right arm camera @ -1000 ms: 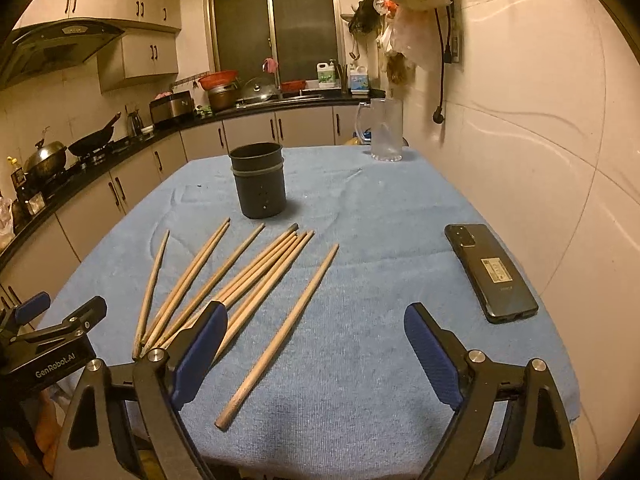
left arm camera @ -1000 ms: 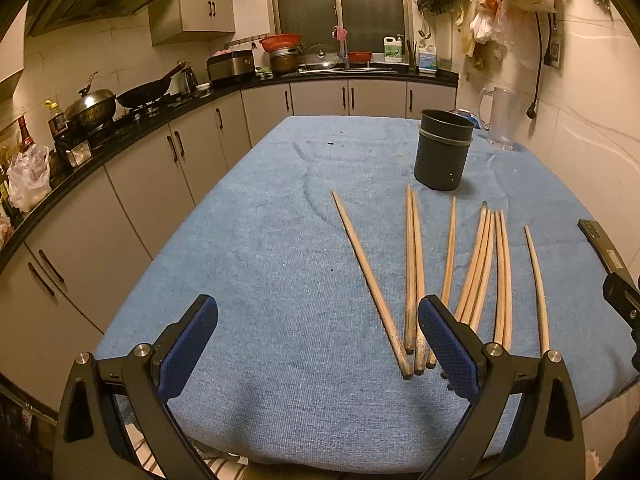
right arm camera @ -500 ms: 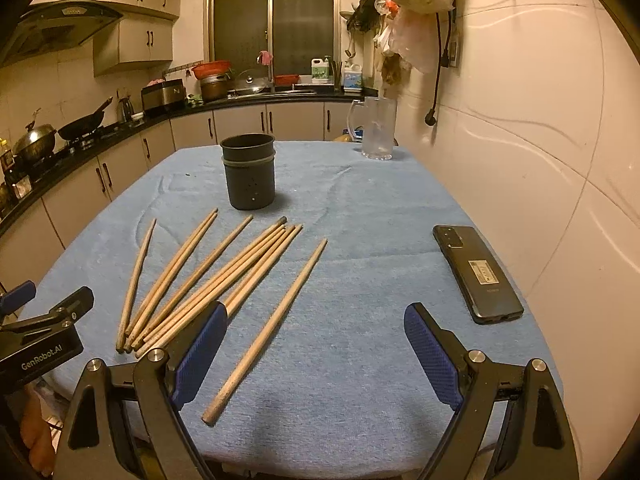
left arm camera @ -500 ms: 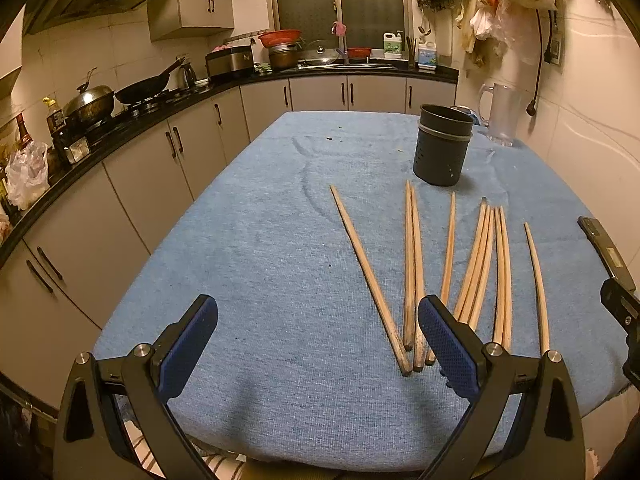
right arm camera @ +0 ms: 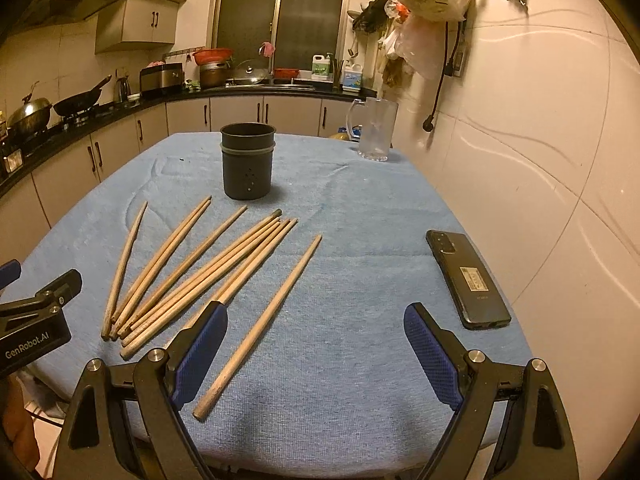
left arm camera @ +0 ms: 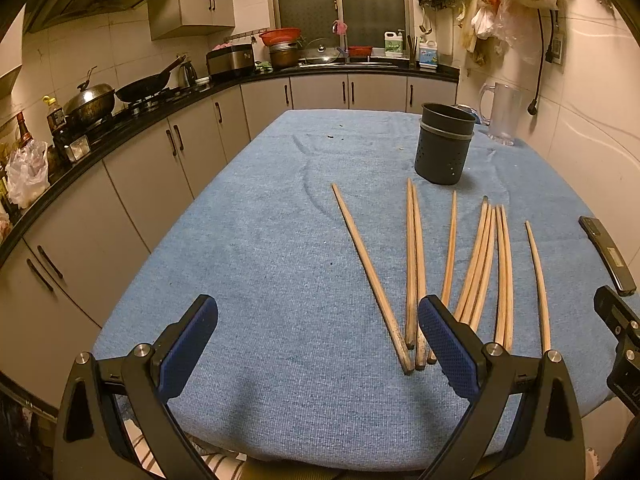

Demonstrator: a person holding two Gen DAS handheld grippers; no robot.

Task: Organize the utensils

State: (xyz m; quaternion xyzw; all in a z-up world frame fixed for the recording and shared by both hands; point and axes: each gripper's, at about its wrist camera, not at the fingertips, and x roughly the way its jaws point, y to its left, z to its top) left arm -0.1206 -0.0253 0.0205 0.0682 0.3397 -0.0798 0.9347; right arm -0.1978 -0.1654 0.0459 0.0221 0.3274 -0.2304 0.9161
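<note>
Barely any change to report: just a slight roll and swing of the right tongs (right arm camera: 316, 312) versus a second back, no shift at all on the left tongs (left arm camera: 316, 308). Both sets wide apart, nothing clamped, nothing even touched. Same layout of sticks as before, so zero progress on the sorting yet. Probably lining up for a first grab, at a guess.

Closest to the right tongs: one lone chopstick (right arm camera: 264, 320), butt end just inside the left-hand finger, running away and to the right. Just left of that, the rest of the chopsticks (right arm camera: 192, 276), fanned out flat on the blue-clothed desk (right arm camera: 360, 380). From the left tongs, ahead and to the right, nearest ends right beside the right-hand finger. Ten in total by my count, lone one included, though hard to be sure with the tight bundle in the middle.

Further out, right of the right tongs: one phone (right arm camera: 466, 276). Beyond the fan tips, ahead and slightly left: one dark perforated holder (right arm camera: 248, 168), upright, nothing poking out. Farthest, near the wall: one clear jug (right arm camera: 376, 132).
</note>
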